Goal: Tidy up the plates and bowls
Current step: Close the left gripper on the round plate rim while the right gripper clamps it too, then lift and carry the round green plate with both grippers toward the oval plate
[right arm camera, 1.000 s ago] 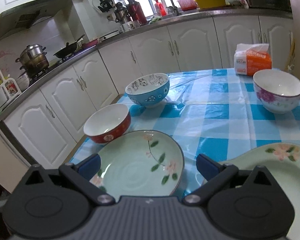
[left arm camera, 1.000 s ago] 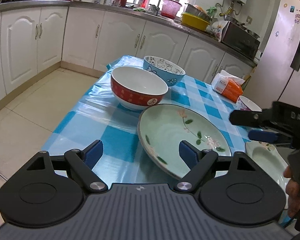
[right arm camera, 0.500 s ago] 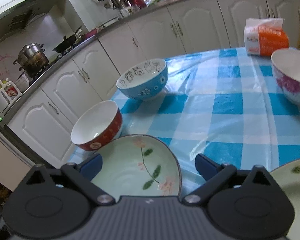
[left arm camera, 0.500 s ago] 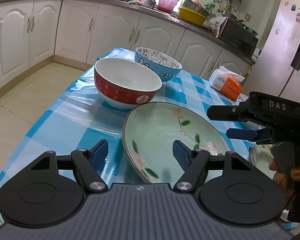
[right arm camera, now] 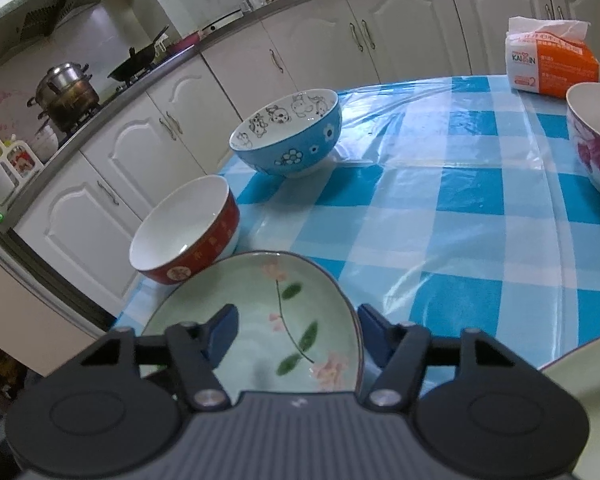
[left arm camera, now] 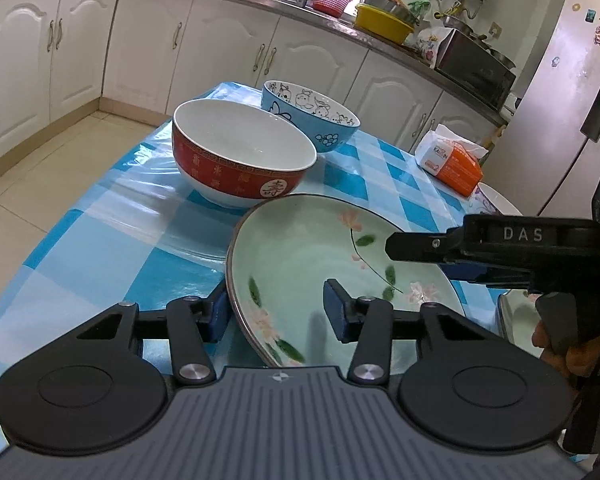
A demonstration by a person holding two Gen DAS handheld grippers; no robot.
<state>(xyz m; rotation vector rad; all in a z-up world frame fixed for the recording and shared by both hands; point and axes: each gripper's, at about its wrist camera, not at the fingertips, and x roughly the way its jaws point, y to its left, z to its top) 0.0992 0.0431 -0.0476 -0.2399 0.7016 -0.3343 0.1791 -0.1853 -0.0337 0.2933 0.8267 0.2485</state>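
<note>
A pale green flowered plate (left arm camera: 320,264) lies on the blue checked tablecloth (left arm camera: 100,248). My left gripper (left arm camera: 278,310) is open and straddles the plate's left rim, one pad outside, one over the plate. My right gripper (right arm camera: 296,334) is open and straddles the plate's (right arm camera: 268,320) right rim; it also shows at the right of the left wrist view (left arm camera: 420,248). A red bowl (left arm camera: 240,160) and a blue cartoon bowl (left arm camera: 312,120) stand behind the plate. A second green plate (right arm camera: 588,396) lies at the right. A purple-flowered bowl (right arm camera: 596,140) stands at the far right.
An orange and white tissue pack (left arm camera: 452,160) lies at the table's far edge. White kitchen cabinets (left arm camera: 220,48) and a cluttered counter run behind. A fridge (left arm camera: 560,100) stands at the right. Tiled floor (left arm camera: 28,168) lies left of the table.
Both grippers have moved in onto the green plate from opposite sides and narrowed their jaws, so each now straddles a rim. The plate and bowls have not moved.
</note>
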